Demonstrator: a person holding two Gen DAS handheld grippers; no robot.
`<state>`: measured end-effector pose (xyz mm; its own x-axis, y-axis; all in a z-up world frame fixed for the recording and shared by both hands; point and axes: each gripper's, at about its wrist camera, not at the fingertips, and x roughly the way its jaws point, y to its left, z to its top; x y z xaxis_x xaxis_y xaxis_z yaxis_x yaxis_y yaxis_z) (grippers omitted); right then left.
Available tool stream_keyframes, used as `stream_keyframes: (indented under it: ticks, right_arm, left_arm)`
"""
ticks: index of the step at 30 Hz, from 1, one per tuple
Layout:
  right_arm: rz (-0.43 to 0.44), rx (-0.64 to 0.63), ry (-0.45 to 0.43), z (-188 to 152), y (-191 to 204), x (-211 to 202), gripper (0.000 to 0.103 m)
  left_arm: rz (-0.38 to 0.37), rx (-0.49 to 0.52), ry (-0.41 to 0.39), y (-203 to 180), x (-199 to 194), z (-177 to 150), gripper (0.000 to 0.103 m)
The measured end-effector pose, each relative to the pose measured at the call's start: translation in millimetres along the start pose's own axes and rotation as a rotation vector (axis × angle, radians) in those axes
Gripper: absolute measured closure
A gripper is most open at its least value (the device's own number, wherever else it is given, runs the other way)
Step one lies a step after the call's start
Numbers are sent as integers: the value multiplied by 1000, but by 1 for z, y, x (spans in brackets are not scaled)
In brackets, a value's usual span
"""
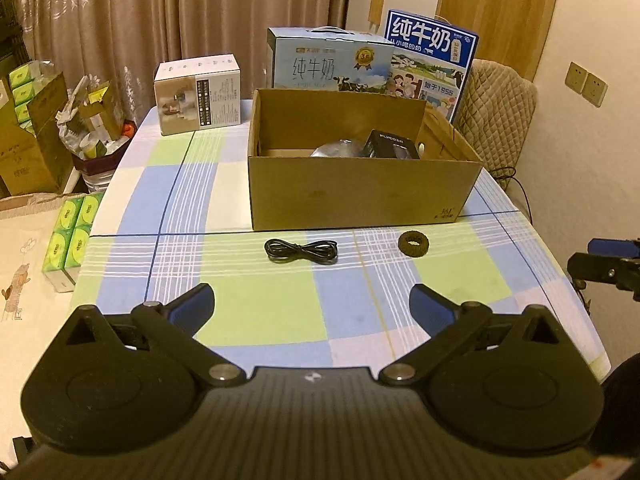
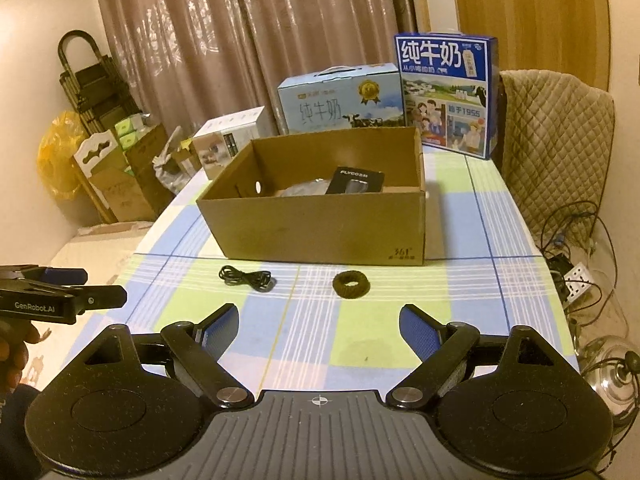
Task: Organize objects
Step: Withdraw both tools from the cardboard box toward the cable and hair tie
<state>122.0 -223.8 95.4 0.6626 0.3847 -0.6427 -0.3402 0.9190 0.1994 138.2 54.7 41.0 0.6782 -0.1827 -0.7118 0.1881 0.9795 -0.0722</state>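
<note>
An open cardboard box (image 1: 360,196) (image 2: 320,232) stands mid-table; inside lie a black Flyco package (image 1: 392,144) (image 2: 356,182) and a grey bag (image 1: 336,149). In front of it on the checked cloth lie a coiled black cable (image 1: 301,251) (image 2: 247,278) and a dark brown ring-shaped hair tie (image 1: 413,243) (image 2: 351,284). My left gripper (image 1: 312,300) hovers near the table's front edge, open wide, nothing between its blue pads, the cable ahead of it. My right gripper (image 2: 319,320) is open and empty too, the hair tie just ahead. Each gripper shows at the other view's edge.
Two milk cartons (image 1: 332,62) (image 1: 432,60) and a white appliance box (image 1: 198,94) stand behind the cardboard box. A quilted chair back (image 2: 556,140) sits at the table's right, cables and a power strip (image 2: 576,280) below it. Tissue packs (image 1: 74,236) and cartons crowd the left.
</note>
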Motion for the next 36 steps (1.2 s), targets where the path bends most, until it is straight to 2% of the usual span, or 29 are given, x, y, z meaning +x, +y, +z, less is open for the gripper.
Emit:
stream_keyframes:
  ticks: [5, 12, 20, 24, 28, 32, 36]
  right_arm:
    - [-14, -4, 7, -7, -2, 20, 18]
    - [-39, -33, 41, -21, -8, 68, 18]
    - [-29, -67, 52, -23, -25, 123, 19]
    - [-20, -89, 60, -25, -34, 149, 20]
    - [-28, -114, 71, -25, -42, 169, 26]
    - [-17, -137, 94, -21, -49, 189, 32]
    - [-2, -158, 106, -17, -51, 208, 34]
  left_arm:
    - [-6, 11, 7, 2, 8, -2, 1]
    - [-12, 22, 54, 12, 39, -6, 1]
    - [-25, 165, 69, 14, 87, -13, 2]
    - [-43, 214, 87, 14, 114, -10, 10]
    - [-71, 276, 92, 12, 139, -5, 13]
    - [-108, 387, 80, 6, 160, -1, 14]
    - [-128, 454, 75, 6, 178, 4, 17]
